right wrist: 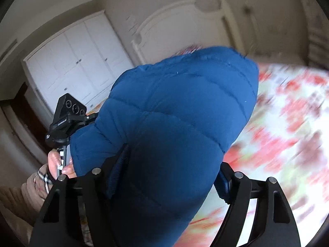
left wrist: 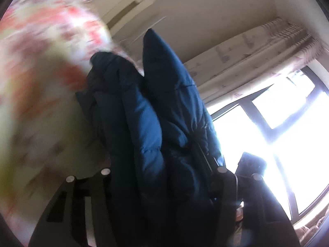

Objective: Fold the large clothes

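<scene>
A blue quilted puffer jacket (right wrist: 176,111) fills the middle of both views. My right gripper (right wrist: 168,177) is shut on the jacket and holds its bulk lifted over the floral bedspread (right wrist: 287,127). My left gripper (left wrist: 162,175) is shut on the jacket (left wrist: 156,123) too; dark folds with a zipper hang up between its fingers. The left gripper's body and the hand on it show at the left of the right wrist view (right wrist: 67,115). The fingertips of both grippers are buried in fabric.
The bed with the red and white floral cover (left wrist: 41,61) lies under the jacket, blurred. A white headboard (right wrist: 176,26) and white wardrobe (right wrist: 78,65) stand behind. A bright window (left wrist: 277,133) with a curtain (left wrist: 257,47) is at the right.
</scene>
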The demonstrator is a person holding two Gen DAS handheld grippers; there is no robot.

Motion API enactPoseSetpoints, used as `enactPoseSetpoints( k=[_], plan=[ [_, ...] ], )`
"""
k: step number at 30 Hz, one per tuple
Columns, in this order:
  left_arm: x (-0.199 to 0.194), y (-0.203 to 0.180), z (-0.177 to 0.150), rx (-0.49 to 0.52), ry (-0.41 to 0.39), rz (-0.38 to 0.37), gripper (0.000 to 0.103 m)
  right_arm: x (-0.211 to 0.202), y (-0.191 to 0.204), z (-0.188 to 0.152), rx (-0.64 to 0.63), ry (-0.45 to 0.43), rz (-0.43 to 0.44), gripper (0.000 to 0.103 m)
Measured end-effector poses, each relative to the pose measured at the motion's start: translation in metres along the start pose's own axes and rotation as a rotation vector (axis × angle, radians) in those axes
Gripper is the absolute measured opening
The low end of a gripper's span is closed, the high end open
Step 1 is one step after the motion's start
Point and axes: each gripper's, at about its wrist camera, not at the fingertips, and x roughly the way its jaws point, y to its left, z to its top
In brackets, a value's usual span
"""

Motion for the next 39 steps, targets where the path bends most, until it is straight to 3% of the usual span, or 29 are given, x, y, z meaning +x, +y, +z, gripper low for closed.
enactPoseSetpoints(
  k=[6, 8, 10, 11, 12, 13, 15, 18, 22, 25, 31, 33, 39],
  plan=[
    [0.122, -0.020, 0.043, 0.033, 0.051, -0.031, 0.054, -0.018, -0.082, 0.049, 0.036, -0.009, -0.133, 0.074],
    [0.163, -0.018, 0.049, 0.021, 0.084, 0.006, 0.054, -0.013, -0.123, 0.053, 0.117, 0.017, -0.150, 0.074],
    [0.199, -0.011, 0.043, 0.004, 0.120, 0.102, 0.056, 0.005, -0.158, 0.042, 0.219, 0.085, -0.185, 0.077],
    [0.204, -0.010, 0.039, 0.012, 0.099, 0.114, 0.062, 0.006, -0.166, 0.037, 0.266, 0.069, -0.166, 0.081],
    [0.202, -0.009, 0.037, 0.014, 0.086, 0.118, 0.066, 0.004, -0.169, 0.035, 0.289, 0.054, -0.157, 0.084],
    [0.199, -0.010, 0.035, 0.011, 0.083, 0.139, 0.069, 0.002, -0.166, 0.033, 0.306, 0.042, -0.162, 0.093],
    [0.185, -0.014, 0.033, 0.022, 0.070, 0.204, 0.086, -0.007, -0.146, 0.032, 0.308, 0.037, -0.241, 0.094],
    [0.146, -0.039, 0.033, 0.121, -0.009, 0.352, 0.101, -0.035, -0.103, 0.026, 0.265, -0.039, -0.353, 0.094],
    [0.086, -0.110, 0.009, 0.389, -0.210, 0.656, 0.101, -0.080, -0.036, 0.008, 0.163, -0.175, -0.443, 0.097],
    [0.062, -0.161, -0.010, 0.521, -0.316, 0.803, 0.101, -0.116, 0.020, -0.005, 0.071, -0.313, -0.517, 0.099],
    [0.031, -0.218, -0.063, 0.610, -0.466, 0.816, 0.101, -0.139, 0.063, -0.032, -0.025, -0.393, -0.617, 0.099],
    [0.030, -0.231, -0.086, 0.633, -0.404, 0.768, 0.101, -0.135, 0.058, -0.043, -0.026, -0.364, -0.596, 0.099],
    [0.033, -0.226, -0.127, 0.594, -0.294, 0.769, 0.101, -0.133, 0.059, -0.068, -0.008, -0.290, -0.665, 0.099]
  ],
)
